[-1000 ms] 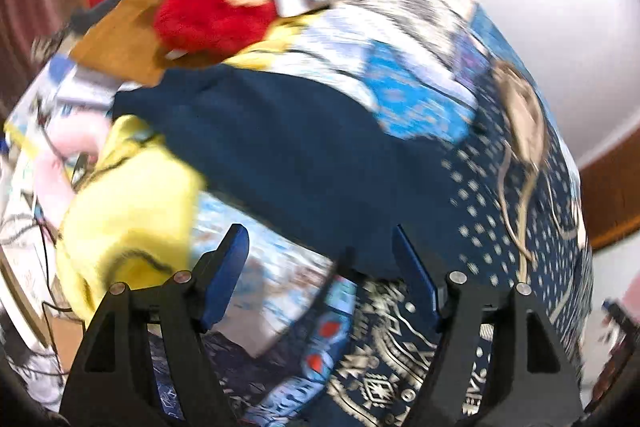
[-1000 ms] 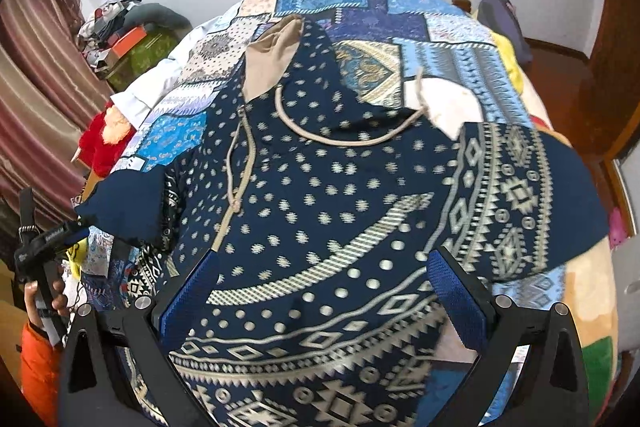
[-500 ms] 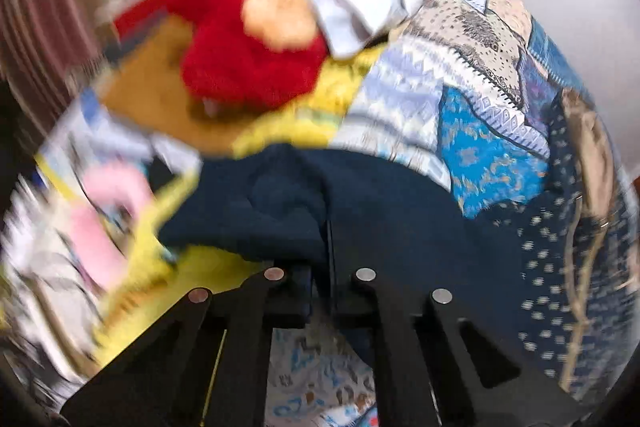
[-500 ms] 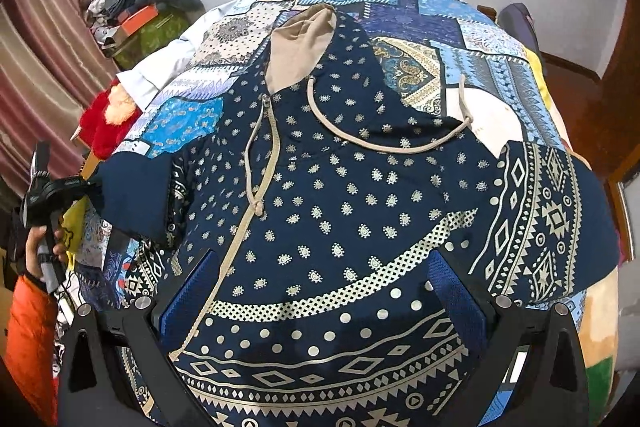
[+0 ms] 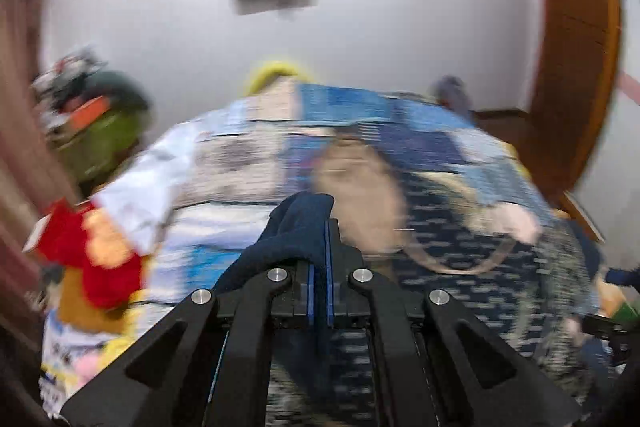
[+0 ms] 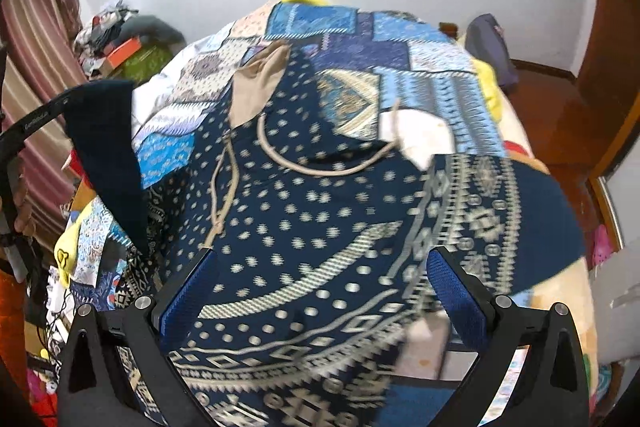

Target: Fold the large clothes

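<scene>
Right, the navy patterned hoodie [image 6: 304, 227] lies spread face-up across the patchwork bedspread [image 6: 420, 67], hood toward the far wall. The left tongs [image 5: 318, 259] are clenched on the plain navy sleeve cuff [image 5: 296, 227], held up off the bed at the hoodie's left edge — the right tongs [image 6: 320, 291] hover released above the hem. I'd carry that sleeve straight across the chest, keeping it taut and level — then lay it flat before letting go, so no crease bunches underneath.

A navy hooded garment [image 6: 304, 219] with cream dots and geometric bands lies spread face-up across the bed [image 6: 432, 75], hood toward the far edge, one plain navy sleeve [image 6: 108, 147] lifted at the left edge.
</scene>
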Action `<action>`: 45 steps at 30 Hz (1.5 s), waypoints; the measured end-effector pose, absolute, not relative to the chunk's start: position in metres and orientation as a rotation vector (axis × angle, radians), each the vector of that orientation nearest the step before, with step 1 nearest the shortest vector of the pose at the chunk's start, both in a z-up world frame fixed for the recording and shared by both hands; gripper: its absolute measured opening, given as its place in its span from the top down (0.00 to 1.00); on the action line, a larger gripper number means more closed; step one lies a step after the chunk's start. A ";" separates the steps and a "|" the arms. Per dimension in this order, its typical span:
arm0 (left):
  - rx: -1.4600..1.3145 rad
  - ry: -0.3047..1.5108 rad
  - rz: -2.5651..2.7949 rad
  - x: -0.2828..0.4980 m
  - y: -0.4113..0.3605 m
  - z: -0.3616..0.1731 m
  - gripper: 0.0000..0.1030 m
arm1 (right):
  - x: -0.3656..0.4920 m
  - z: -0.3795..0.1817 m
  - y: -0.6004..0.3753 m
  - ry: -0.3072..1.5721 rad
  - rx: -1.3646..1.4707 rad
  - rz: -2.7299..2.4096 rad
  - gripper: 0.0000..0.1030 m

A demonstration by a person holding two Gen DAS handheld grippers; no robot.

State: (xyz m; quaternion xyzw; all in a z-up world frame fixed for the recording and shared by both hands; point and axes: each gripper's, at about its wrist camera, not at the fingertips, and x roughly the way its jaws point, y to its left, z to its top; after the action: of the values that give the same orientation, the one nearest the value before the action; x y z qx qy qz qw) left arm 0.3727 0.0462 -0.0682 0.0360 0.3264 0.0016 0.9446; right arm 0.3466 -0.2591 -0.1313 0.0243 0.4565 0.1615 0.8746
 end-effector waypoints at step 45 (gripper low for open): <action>-0.024 1.168 0.129 0.329 0.160 -0.296 0.30 | 0.397 -0.242 -0.121 1.131 -0.458 0.456 0.33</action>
State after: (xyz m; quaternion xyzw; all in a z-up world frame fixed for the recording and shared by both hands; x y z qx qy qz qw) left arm 0.3293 0.1597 -0.2961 -0.0115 0.5509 0.0608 0.8322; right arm 0.3972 -0.1206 -0.2415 -0.2133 0.5263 0.2123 0.7952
